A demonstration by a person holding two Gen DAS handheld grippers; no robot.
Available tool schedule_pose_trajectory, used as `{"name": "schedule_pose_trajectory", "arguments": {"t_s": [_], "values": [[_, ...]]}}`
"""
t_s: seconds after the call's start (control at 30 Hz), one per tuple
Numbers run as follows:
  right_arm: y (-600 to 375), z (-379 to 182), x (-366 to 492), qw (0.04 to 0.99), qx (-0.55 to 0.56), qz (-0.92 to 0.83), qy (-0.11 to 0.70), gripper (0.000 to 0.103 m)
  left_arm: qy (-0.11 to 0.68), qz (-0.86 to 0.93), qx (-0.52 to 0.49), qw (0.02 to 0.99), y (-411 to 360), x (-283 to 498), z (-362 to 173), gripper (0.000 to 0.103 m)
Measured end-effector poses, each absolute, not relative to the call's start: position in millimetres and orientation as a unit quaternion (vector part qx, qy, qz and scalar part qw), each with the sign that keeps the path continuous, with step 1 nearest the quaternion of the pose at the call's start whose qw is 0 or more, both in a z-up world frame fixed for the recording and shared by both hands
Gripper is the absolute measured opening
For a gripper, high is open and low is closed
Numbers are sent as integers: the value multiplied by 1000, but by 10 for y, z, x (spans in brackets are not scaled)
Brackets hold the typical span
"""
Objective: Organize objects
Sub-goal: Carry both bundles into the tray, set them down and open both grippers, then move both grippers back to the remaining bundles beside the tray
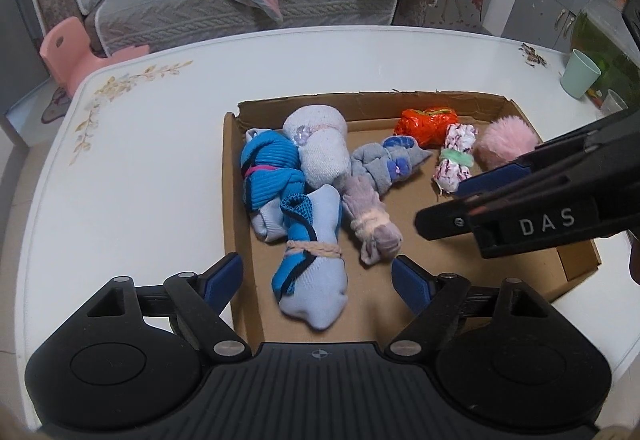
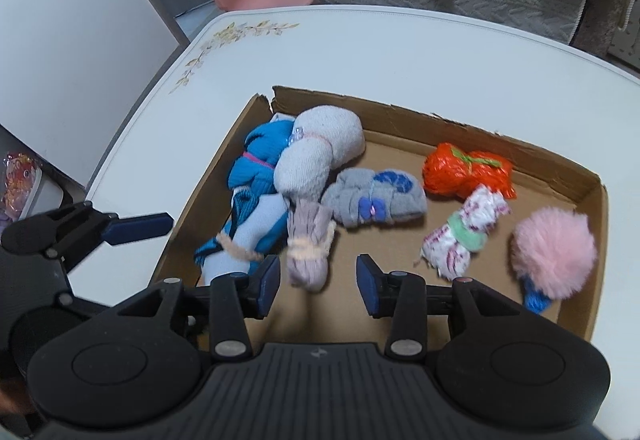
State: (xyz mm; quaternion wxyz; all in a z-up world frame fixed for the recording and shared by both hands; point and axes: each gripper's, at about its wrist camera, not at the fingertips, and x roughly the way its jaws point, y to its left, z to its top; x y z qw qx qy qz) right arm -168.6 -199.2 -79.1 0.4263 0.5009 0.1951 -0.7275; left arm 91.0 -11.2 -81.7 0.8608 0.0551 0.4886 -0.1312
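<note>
Both grippers are hanging over the cardboard tray (image 1: 576, 264) with nothing between their pads: the left gripper (image 1: 318, 274) is standing wide apart above the pale blue sock bundle (image 1: 316, 272), and the right gripper (image 2: 318, 280) is standing partly open just above the lilac bundle (image 2: 308, 254), touching neither. Seven tied bundles and a pink pompom (image 2: 554, 254) are lying loose inside the tray on the white table (image 1: 140, 168), so the step in hand looks like a release just finished. Next, I judge, each gripper is needing a fresh item to pick, or a straightening of the heap at the tray's left.
</note>
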Motion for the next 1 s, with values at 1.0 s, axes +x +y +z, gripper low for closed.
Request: {"name": "schedule_pose_trajectory", "arguments": {"t_s": [1.0], "values": [[-831,-408,-1126,404,466,-765,185,80,517,-149,59,841,30,-25,-584,100]]}}
